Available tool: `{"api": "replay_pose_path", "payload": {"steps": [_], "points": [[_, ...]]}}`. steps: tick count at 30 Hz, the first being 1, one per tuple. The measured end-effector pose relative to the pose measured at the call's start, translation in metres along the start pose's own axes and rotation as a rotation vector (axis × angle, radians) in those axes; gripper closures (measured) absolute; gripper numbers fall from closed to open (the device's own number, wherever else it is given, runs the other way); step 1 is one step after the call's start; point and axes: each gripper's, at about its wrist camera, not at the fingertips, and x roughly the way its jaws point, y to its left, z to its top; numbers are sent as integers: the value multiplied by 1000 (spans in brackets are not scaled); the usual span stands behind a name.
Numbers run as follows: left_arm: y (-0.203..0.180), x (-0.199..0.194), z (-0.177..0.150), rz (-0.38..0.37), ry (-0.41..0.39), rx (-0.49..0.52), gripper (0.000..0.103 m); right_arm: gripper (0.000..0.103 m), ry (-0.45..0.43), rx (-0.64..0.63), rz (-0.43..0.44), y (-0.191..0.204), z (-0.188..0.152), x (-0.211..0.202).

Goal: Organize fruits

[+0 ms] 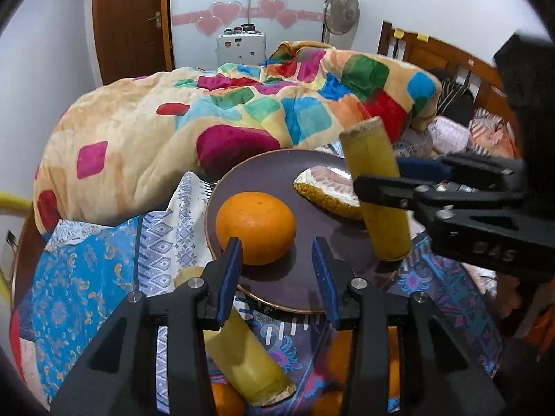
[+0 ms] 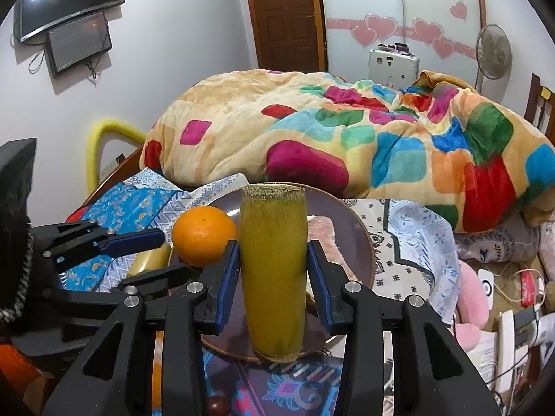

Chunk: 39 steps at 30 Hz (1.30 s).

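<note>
Dark plate [image 1: 277,170] on the patterned bed, holding an orange [image 1: 256,227] and a peeled fruit piece [image 1: 326,187]. Right tongs [image 2: 273,270] clamped mid-length on a yellow-green stalk piece [image 2: 274,270], long axis near upright over the plate's near rim. Likely to topple or roll off if released standing. Left tongs [image 1: 277,277] apart, empty, beside the orange.

Two yellow cane pieces [image 1: 376,187] [image 1: 242,353], one plate [image 1: 277,287], one orange [image 1: 256,227] on it, one pomelo wedge [image 1: 326,187], more oranges partly hidden below [image 1: 225,398], two grippers [image 1: 277,267] [image 2: 274,267].
</note>
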Motion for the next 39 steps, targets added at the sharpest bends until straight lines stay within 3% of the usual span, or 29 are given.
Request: {"api": "replay_pose_path", "payload": {"steps": [2,6,14,19,29,35,39], "points": [[4,-6,-2,-24,15,-16,59,67,0,2,0,-1,0,3],[7,-19,-11,-8,5,-27,37,67,7,1,2,-1,1,6],[9,-38,-25,-51,14,-61,32,67,-6,6,-17,0,-2,4],[-10,-50,-28,-40,-11,-27,14,67,-21,6,-22,2,-4,-8],[-44,-20,-45,-19,86,42,13,67,-37,-11,-20,2,-10,-25],[-48,-7,-49,33,83,66,34,67,-44,3,-1,-3,-11,-24],[-39,-9,-49,3,78,36,36,67,-47,3,6,-4,-11,-23]]}}
